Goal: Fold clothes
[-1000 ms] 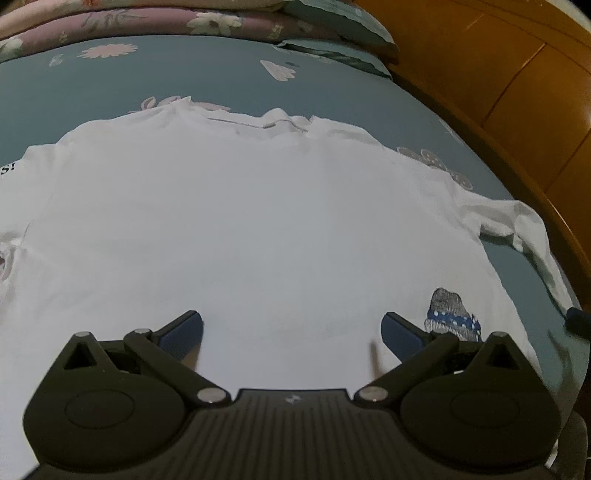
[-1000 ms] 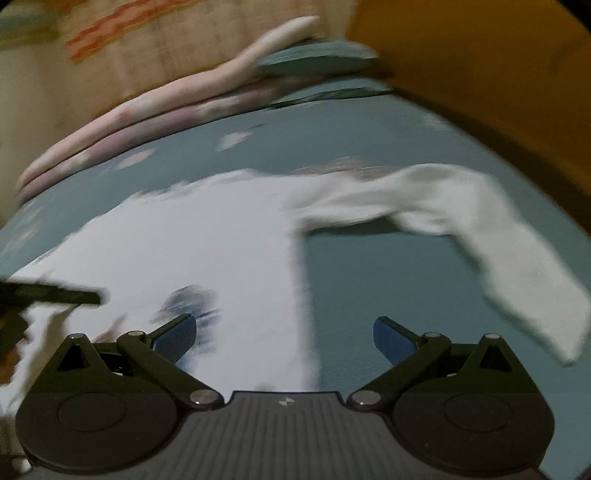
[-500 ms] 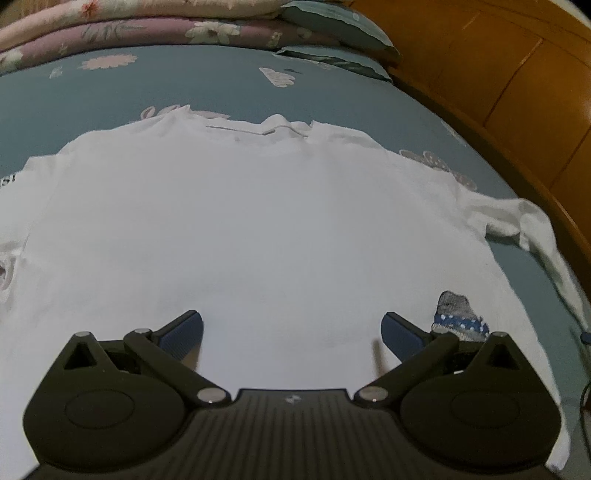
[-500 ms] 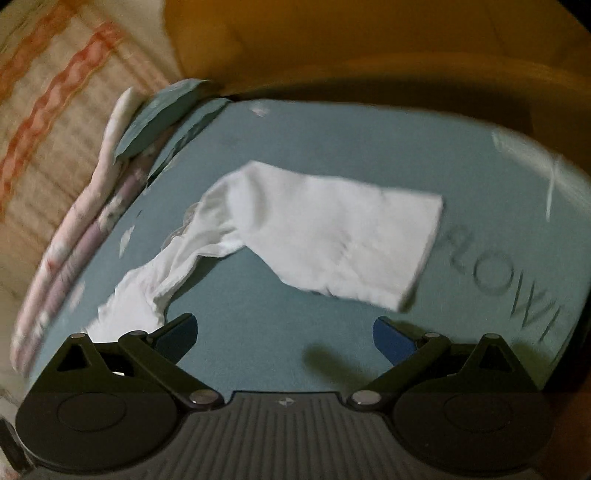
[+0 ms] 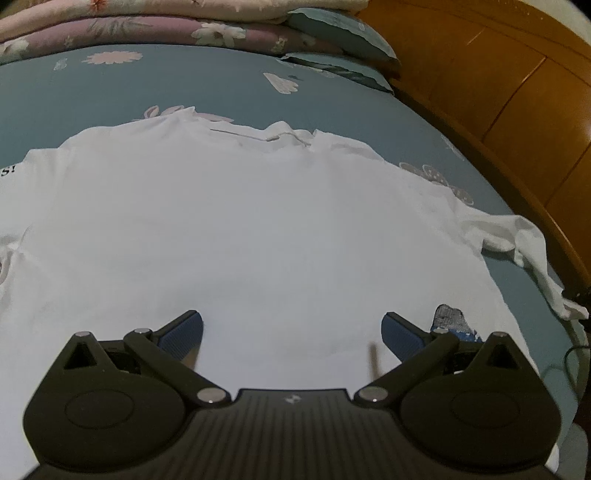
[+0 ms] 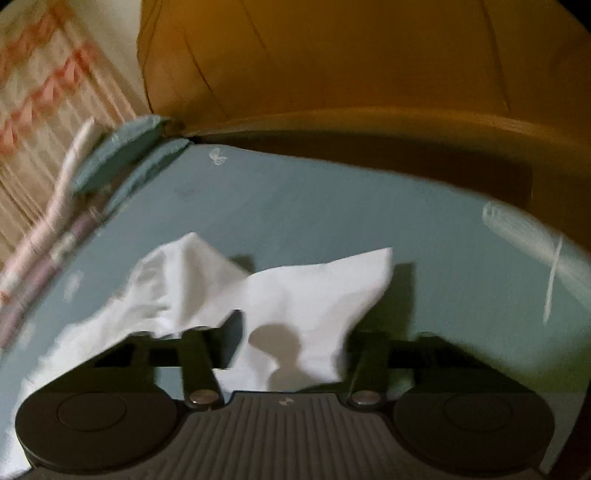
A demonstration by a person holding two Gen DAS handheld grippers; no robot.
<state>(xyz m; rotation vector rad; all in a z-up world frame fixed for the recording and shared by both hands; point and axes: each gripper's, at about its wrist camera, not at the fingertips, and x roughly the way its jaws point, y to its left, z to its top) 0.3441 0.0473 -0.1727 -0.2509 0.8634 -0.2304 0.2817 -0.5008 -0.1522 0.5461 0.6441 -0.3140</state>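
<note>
White cotton, a long-sleeved shirt [image 5: 236,236] lies spread flat on the teal flower-printed bedsheet [image 5: 110,88], its collar pointing away toward the folded pink and mauve floral quilts [image 5: 147,26] at the far edge. The left gripper [image 5: 291,332] hovers low over the shirt's lower body with its blue-padded fingers [image 5: 184,328] spread wide and nothing between them; a small grey-and-blue printed patch [image 5: 452,321] sits just beside its right finger. Further right, the orange wooden bed frame [image 5: 517,110] borders the sheet. In the blurred right wrist view, the right gripper [image 6: 291,343] sits at the shirt's white sleeve [image 6: 303,295], which rises bunched between its fingers; whether they actually clamp the fabric cannot be told.
</note>
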